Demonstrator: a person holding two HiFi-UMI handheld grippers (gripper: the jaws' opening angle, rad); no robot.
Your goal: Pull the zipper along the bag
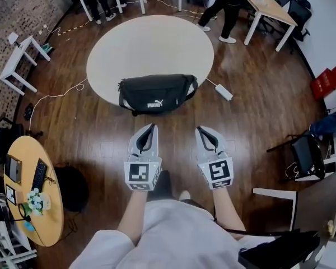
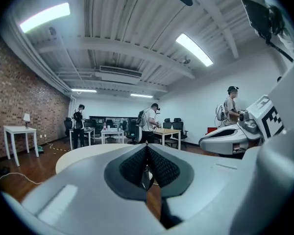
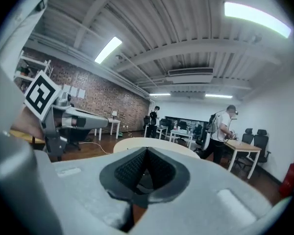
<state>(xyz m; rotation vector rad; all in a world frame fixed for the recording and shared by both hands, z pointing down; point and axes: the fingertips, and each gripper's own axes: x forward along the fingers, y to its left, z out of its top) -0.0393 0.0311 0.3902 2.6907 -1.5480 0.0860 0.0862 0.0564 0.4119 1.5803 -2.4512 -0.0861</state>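
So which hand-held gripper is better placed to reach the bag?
Probably left: the left hand-held gripper aims midway along the black bag; the right hand-held gripper points toward its right end. Both shut, empty.

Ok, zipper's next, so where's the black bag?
Head view: the black bag lies on the round table's near edge, ahead of the left gripper and right gripper.

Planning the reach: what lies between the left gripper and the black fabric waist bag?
In the head view, only bare brown wooden floor separates the left gripper from the black fabric waist bag at the round beige table's near edge.
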